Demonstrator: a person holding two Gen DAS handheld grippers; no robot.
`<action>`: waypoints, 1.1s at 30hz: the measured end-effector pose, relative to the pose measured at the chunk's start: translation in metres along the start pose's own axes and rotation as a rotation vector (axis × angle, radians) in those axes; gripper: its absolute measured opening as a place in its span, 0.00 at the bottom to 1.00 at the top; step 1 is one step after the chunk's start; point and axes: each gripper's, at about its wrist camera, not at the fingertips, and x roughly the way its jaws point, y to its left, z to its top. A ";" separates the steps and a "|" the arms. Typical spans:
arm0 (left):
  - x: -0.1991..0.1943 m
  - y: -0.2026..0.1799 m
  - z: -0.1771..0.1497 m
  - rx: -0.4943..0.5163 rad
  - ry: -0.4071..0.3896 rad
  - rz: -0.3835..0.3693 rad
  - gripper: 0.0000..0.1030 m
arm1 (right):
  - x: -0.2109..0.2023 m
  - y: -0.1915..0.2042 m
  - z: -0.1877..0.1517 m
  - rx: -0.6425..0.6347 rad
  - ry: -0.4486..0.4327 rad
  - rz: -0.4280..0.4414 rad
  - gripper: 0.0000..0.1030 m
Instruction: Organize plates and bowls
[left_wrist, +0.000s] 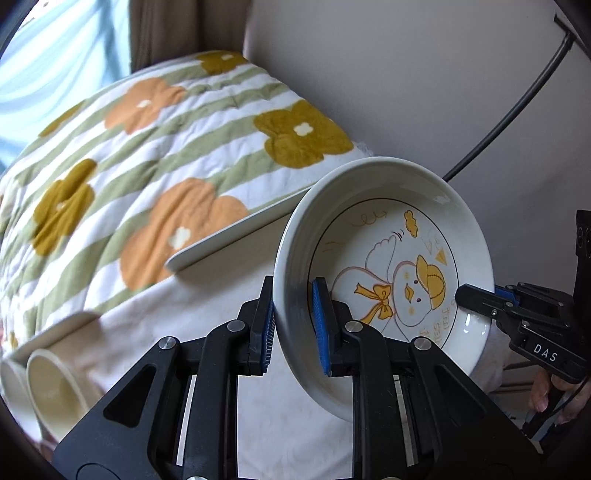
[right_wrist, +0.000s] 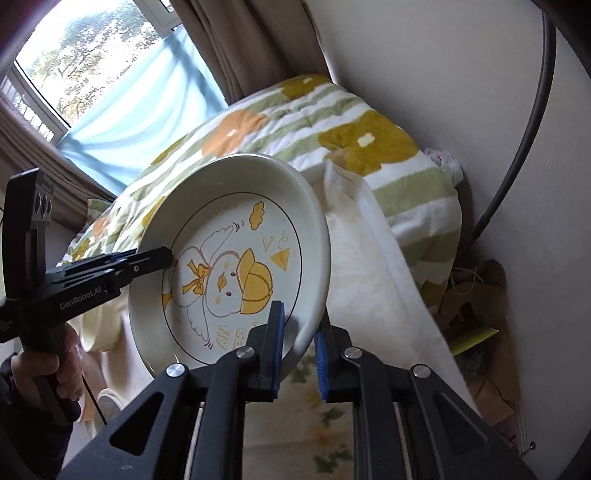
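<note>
We are holding the duck-printed plate (left_wrist: 384, 266) tilted in the air above the white cloth (left_wrist: 207, 314), near the flowered quilt (left_wrist: 147, 147). Our left gripper (left_wrist: 293, 325) is clamping one rim and our right gripper (right_wrist: 299, 354) the opposite rim. We are judging it glazed ceramic: stiff, slick, fairly heavy, breakable, so we are pinching deep over the raised rim.

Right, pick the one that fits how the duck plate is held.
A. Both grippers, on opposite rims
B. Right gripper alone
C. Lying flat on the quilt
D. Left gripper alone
A: the left gripper clamps one rim of the duck plate and the right gripper clamps the opposite rim.
</note>
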 end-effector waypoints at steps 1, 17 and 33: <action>-0.011 0.002 -0.007 -0.010 -0.012 0.006 0.16 | -0.008 0.009 -0.004 -0.005 -0.006 0.011 0.14; -0.163 0.073 -0.195 -0.242 -0.071 0.192 0.16 | -0.026 0.139 -0.114 -0.222 0.080 0.203 0.14; -0.140 0.114 -0.323 -0.544 -0.013 0.197 0.16 | 0.036 0.181 -0.160 -0.446 0.271 0.199 0.14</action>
